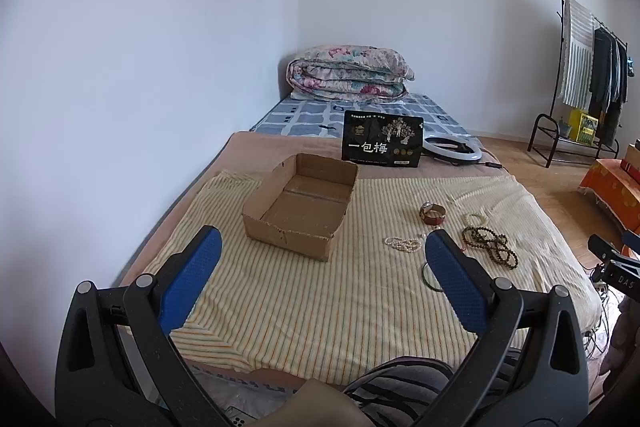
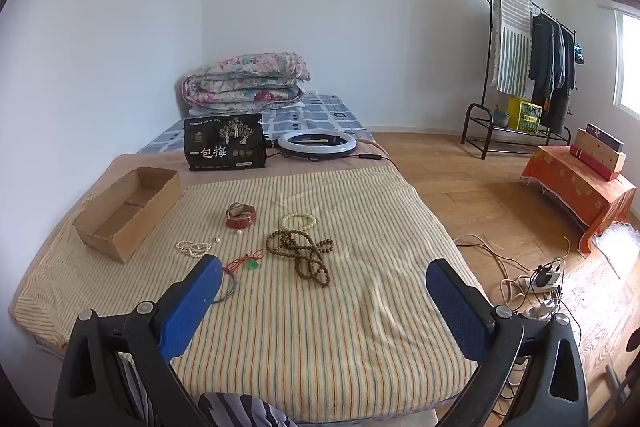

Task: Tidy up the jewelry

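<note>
Jewelry lies scattered on the striped blanket [image 2: 320,327] in front of me, all of it on the bed and none of it in the cardboard box [image 1: 300,205]. My left gripper [image 1: 322,287] hovers over the near part of the blanket, fingers spread wide, nothing between the blue pads [image 1: 192,279]. My right gripper [image 2: 324,301] is the same: released, wide apart, holding nothing, low over the near edge of the bed.

From the right wrist I read the pieces clearly. The brown bead necklace [image 2: 306,255] is coiled in loops near the middle of the blanket. Just to its left sits a red cord with a green pendant [image 2: 246,262], and further left the pearl strand [image 2: 194,248], bunched up, with a couple of loose pearls [image 2: 239,233] just beyond it. Farther back I see a red-strapped watch [image 2: 242,215], and to its right a pale bead bracelet [image 2: 299,219]. A thin dark bangle [image 2: 226,291] peeks out beside my right gripper's left finger, partly hidden by it.

The box is open-topped, on the left side of the blanket, well apart from the jewelry; its inside looks bare from the left wrist view. Behind it, at the far side, a black packet with white characters [image 1: 382,141] stands upright, with a ring light [image 2: 318,143] lying flat to its right. A folded floral quilt [image 1: 348,75] is stacked at the far end against the wall. Off to the right stands a clothes rack [image 2: 528,67].
</note>
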Demonstrator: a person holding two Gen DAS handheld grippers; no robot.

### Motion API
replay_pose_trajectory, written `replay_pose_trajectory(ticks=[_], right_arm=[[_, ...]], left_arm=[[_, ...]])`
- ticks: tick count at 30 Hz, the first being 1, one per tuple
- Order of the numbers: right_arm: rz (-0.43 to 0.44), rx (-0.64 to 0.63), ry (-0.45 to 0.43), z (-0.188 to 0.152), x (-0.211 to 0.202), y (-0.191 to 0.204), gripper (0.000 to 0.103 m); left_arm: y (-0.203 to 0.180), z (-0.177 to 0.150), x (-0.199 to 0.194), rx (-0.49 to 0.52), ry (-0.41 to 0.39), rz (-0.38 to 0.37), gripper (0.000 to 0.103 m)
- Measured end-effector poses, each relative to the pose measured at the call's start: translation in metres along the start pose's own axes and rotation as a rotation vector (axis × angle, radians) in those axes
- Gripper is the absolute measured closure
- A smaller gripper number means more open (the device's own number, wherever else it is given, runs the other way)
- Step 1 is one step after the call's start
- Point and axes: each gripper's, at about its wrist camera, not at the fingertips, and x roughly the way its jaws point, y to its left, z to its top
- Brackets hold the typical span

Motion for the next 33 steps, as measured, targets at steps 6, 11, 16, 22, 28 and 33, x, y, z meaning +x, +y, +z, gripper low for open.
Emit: replay_pose_trajectory(ticks=[6, 11, 16, 22, 28, 33], right_arm=[[-0.001, -0.003, -0.002, 0.001, -0.001, 0.0, 0.0], [-0.003, -0.007, 0.0, 0.001, 0.0, 0.002, 0.0], [-0.005, -0.013, -0.005, 0.0, 0.0, 0.006, 0.0], [-0.002, -0.013, -0.003, 0.001, -0.001, 0.006, 0.0], [-0.001, -0.01, 0.002, 0.0, 0.0, 0.006, 0.0], [-0.001, -0.01, 0.002, 0.0, 0.001, 0.006, 0.0]], left_arm=[[0.0, 0.005, 0.0, 0.001, -0.01, 0.0, 0.0], [-0.003, 0.001, -0.003, 0.006, -0.013, 0.001, 0.0], [-0.004, 0.003, -0.004, 0.005, -0.018, 0.0, 0.0], [-0.006, 0.003, -0.004, 0.008, -0.023, -0.003, 0.0], [-0.007, 0.002, -0.004, 0.007, -0.024, -0.004, 0.0], [-0.007, 0.001, -0.004, 0.008, -0.024, -0.003, 0.0]])
